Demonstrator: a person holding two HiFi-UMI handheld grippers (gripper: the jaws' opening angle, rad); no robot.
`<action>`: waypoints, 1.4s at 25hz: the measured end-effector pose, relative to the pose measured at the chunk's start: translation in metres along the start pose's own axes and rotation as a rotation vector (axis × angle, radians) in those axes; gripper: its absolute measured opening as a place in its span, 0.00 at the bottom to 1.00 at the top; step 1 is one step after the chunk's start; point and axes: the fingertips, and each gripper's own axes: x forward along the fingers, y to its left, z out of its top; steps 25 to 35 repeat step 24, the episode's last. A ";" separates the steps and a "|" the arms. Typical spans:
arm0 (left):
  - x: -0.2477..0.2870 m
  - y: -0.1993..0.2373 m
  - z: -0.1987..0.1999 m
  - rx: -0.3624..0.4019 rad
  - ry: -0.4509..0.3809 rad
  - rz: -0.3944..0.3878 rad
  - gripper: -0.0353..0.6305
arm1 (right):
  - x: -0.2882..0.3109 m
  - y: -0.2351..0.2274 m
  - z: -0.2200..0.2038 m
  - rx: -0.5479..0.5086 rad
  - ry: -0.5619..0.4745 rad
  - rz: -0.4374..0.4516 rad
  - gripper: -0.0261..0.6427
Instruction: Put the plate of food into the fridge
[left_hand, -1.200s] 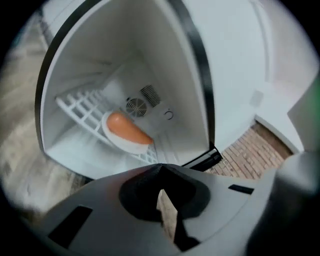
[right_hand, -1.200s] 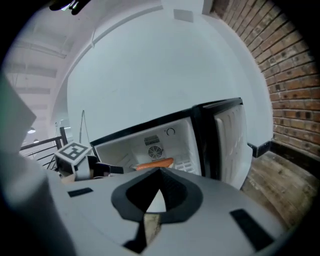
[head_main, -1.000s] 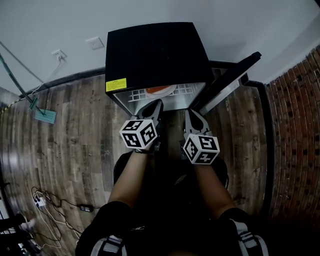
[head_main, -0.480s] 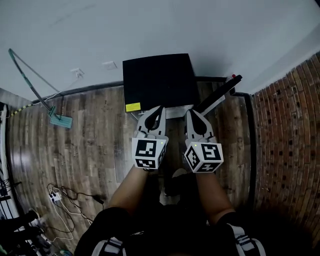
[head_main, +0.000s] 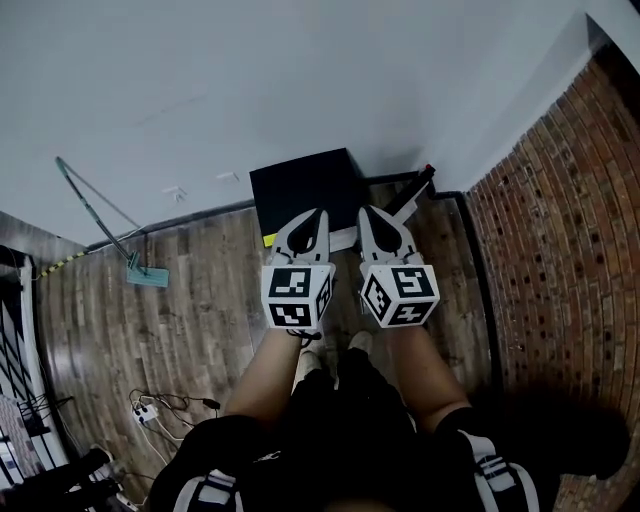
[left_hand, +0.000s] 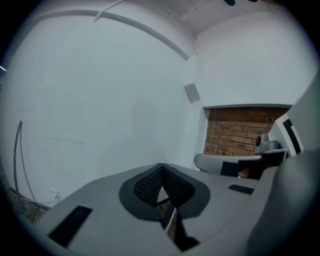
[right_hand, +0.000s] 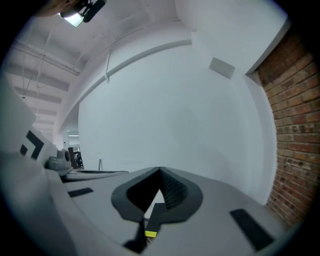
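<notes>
The small black fridge stands against the white wall, and its door hangs open to the right. From this height its top hides the inside, so no plate of food shows in any view. My left gripper and right gripper are held side by side, high above the fridge's front edge. Both are shut with nothing in them. In the left gripper view the left gripper has its pads together and faces bare wall. The right gripper looks the same, with a sliver of the fridge below.
A mop with a teal head leans on the wall at the left. Cables and a power strip lie on the wooden floor. A brick wall closes off the right side. The person's legs stand just in front of the fridge.
The head view has risen, so the fridge looks smaller and farther away. The plate on the wire shelf, seen a second ago, is out of sight. Both grippers stayed together and lifted.
</notes>
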 end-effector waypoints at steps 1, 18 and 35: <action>-0.008 -0.003 0.008 -0.001 -0.005 0.001 0.05 | -0.005 0.009 0.009 -0.012 -0.007 0.011 0.06; -0.060 -0.011 0.074 0.051 -0.111 -0.031 0.05 | -0.041 0.054 0.064 -0.074 -0.100 -0.005 0.06; -0.068 -0.003 0.071 -0.003 -0.107 -0.050 0.05 | -0.045 0.063 0.063 -0.074 -0.104 -0.007 0.06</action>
